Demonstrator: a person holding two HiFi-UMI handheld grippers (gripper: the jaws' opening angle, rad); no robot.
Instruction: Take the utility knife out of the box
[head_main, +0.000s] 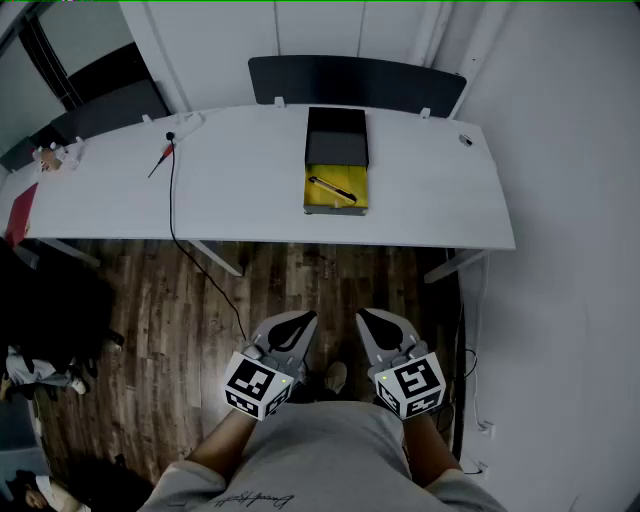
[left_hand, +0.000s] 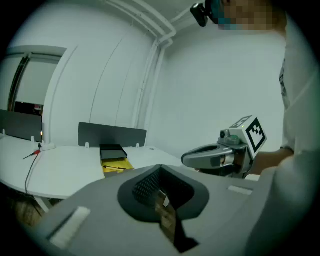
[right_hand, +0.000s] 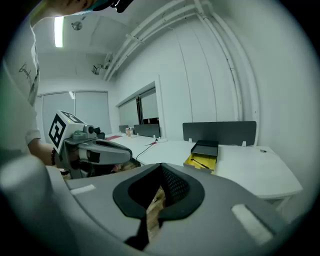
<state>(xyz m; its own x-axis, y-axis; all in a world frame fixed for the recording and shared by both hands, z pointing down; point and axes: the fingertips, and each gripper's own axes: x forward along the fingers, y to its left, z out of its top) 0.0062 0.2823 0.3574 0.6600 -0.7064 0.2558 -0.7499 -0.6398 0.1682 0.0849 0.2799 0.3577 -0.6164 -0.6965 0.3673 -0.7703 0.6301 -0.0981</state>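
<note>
On the white table (head_main: 440, 190) stands an open box (head_main: 336, 165), its black lid at the far side and its yellow tray (head_main: 335, 195) at the near side. The utility knife (head_main: 332, 188), dark and slim, lies slantwise in the yellow tray. Both grippers hang low over the wooden floor, well short of the table. My left gripper (head_main: 304, 320) is shut with nothing in it. So is my right gripper (head_main: 366, 318), close beside it. The box (left_hand: 114, 159) is small and far off in the left gripper view, and the box (right_hand: 202, 154) is equally far in the right gripper view.
A black cable (head_main: 173, 195) runs across the table's left part and down to the floor, beside a red-handled tool (head_main: 160, 160). A dark partition panel (head_main: 355, 80) stands behind the table. Table legs (head_main: 222, 258) reach toward me. A wall (head_main: 570, 200) bounds the right side.
</note>
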